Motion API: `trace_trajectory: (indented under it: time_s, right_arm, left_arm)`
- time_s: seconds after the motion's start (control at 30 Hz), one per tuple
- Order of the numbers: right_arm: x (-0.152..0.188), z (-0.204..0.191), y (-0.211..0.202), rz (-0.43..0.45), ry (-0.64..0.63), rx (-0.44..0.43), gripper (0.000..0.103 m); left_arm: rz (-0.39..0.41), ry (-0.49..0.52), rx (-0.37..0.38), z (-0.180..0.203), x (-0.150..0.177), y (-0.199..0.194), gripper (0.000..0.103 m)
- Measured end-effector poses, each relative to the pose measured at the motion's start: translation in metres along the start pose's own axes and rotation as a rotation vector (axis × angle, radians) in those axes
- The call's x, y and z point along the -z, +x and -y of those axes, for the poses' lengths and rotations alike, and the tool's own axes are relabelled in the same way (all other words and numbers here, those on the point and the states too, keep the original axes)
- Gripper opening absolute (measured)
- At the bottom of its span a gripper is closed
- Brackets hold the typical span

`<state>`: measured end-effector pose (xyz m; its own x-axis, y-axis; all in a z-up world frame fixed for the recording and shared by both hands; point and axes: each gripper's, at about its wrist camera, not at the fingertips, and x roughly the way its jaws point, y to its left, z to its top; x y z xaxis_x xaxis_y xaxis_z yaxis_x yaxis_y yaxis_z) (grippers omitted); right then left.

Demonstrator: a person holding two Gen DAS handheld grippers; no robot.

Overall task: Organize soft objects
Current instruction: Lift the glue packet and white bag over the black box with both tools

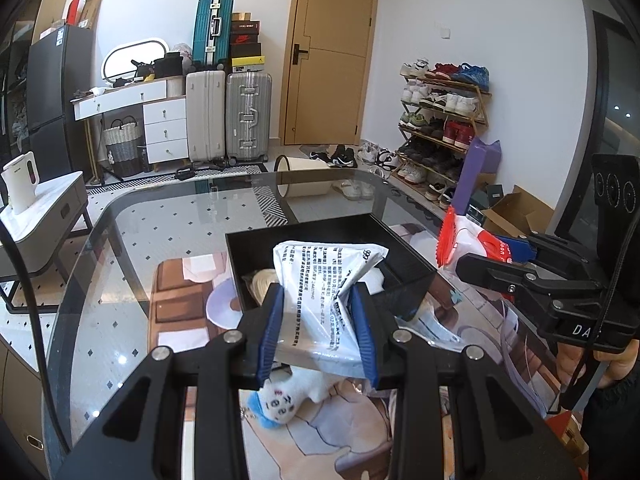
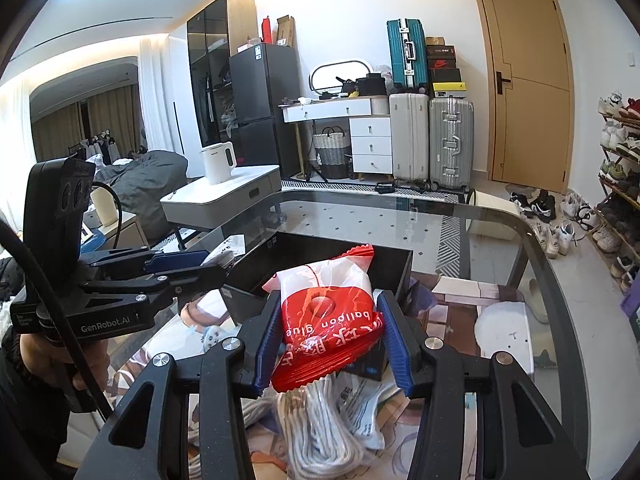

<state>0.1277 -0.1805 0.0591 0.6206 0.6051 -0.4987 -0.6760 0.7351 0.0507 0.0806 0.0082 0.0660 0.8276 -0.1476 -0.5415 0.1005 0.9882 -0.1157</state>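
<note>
My left gripper (image 1: 318,300) is shut on a white plastic packet with black print (image 1: 324,280), held above the near edge of a black open box (image 1: 404,248) on the glass table. A pale soft item (image 1: 262,282) lies in the box. A small white plush with blue trim (image 1: 280,394) lies on the table under the left gripper. My right gripper (image 2: 330,312) is shut on a red and white packet of balloon glue (image 2: 330,312), held in front of the same black box (image 2: 394,266). Below it lie coiled white rope (image 2: 320,420) and a white printed bag (image 2: 360,408).
The glass table (image 1: 132,240) has a rounded far edge, with a picture mat (image 1: 180,312) under the box. Beyond it stand a low white side table with a kettle (image 1: 22,186), suitcases (image 1: 228,116), a tipped bin (image 1: 304,176) and a shoe rack (image 1: 440,120).
</note>
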Motion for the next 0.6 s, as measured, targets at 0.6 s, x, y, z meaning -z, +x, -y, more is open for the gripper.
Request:
trace_trajectory:
  time_s: [0.6]
  right_arm:
    - [-0.019, 0.014, 0.030, -0.025, -0.009, 0.014, 0.047]
  left_arm:
    - [0.019, -0.002, -0.042, -0.008, -0.023, 0.028, 0.033]
